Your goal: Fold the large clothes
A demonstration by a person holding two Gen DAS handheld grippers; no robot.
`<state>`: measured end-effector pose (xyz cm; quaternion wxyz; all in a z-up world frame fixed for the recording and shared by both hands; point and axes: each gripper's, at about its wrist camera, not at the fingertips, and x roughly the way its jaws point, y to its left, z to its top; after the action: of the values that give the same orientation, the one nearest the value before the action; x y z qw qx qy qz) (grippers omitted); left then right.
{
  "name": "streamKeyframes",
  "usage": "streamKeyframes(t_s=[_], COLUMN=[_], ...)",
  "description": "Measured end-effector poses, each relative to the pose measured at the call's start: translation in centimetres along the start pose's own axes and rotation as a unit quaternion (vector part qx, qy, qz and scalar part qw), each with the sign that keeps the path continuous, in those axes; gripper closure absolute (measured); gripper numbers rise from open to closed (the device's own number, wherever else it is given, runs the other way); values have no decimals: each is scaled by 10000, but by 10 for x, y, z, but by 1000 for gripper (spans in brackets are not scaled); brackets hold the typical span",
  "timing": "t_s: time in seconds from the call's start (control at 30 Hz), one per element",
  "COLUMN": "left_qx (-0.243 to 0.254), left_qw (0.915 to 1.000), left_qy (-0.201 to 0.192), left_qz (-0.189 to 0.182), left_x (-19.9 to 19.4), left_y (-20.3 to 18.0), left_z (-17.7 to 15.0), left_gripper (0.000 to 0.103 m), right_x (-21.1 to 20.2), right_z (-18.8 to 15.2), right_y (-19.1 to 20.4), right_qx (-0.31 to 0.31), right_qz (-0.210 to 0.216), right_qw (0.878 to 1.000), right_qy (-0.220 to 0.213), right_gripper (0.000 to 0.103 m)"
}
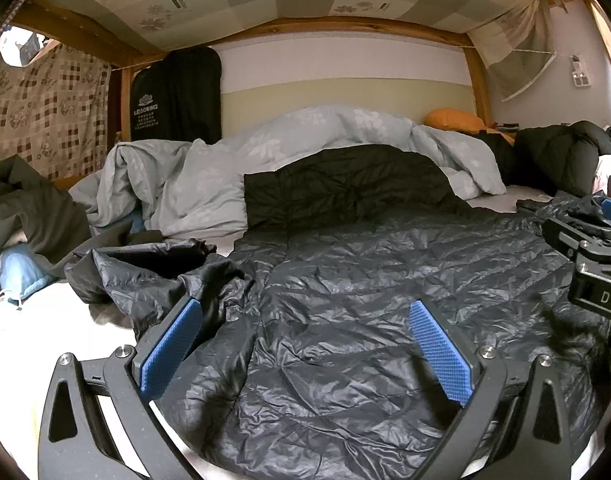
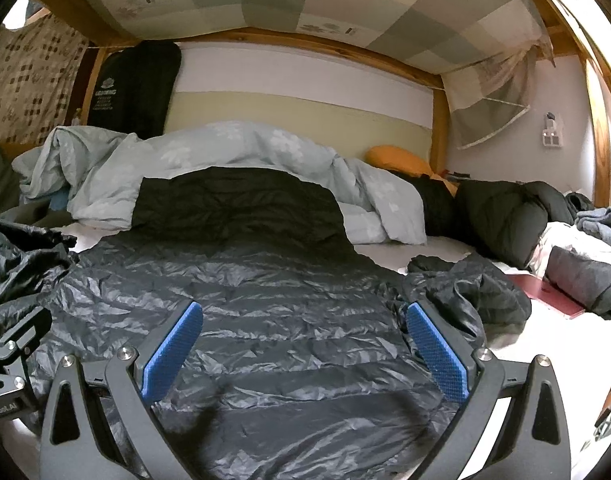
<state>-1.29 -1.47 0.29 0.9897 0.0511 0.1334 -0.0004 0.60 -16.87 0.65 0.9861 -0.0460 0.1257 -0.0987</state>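
Jaws wide on both: left gripper (image 1: 305, 344) & right gripper (image 2: 303, 344) hover empty over dark puffer jacket (image 1: 365, 300), spread flat on white bed (image 1: 45, 320), sleeves bunched at each side. Jacket looks light, soft, slick, springy w/ trapped air. Best grip prob. sleeve cuff (image 2: 465, 292) or hem edge, pinching deep fold

white "leaoking" under a logo on the black hanging bag (image 1: 173, 96); "da" on the right gripper (image 1: 597, 276) body, cut off.
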Motion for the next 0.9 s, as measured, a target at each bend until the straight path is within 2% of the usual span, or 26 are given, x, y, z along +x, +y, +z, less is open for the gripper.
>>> streamKeyframes(t_s=[0.47, 0.63, 0.8, 0.9], left_qx=[-65, -227, -627, -488], left_qw=[9999, 9995, 9973, 9973], left_qy=[-30, -174, -138, -259], left_qz=[-79, 146, 364, 486], left_x=[-2, -8, -5, -7], left_y=[3, 16, 43, 43], left_z=[6, 18, 21, 21], left_gripper=[0, 0, 0, 0], right_x=[-7, -9, -6, -5], right_z=[2, 5, 5, 5], right_y=[6, 4, -1, 0], right_qx=[-171, -77, 55, 45], right_qz=[32, 91, 98, 100], right_qw=[9998, 9998, 9999, 9999], right_qy=[-140, -150, -64, -35], right_gripper=[1, 1, 1, 1])
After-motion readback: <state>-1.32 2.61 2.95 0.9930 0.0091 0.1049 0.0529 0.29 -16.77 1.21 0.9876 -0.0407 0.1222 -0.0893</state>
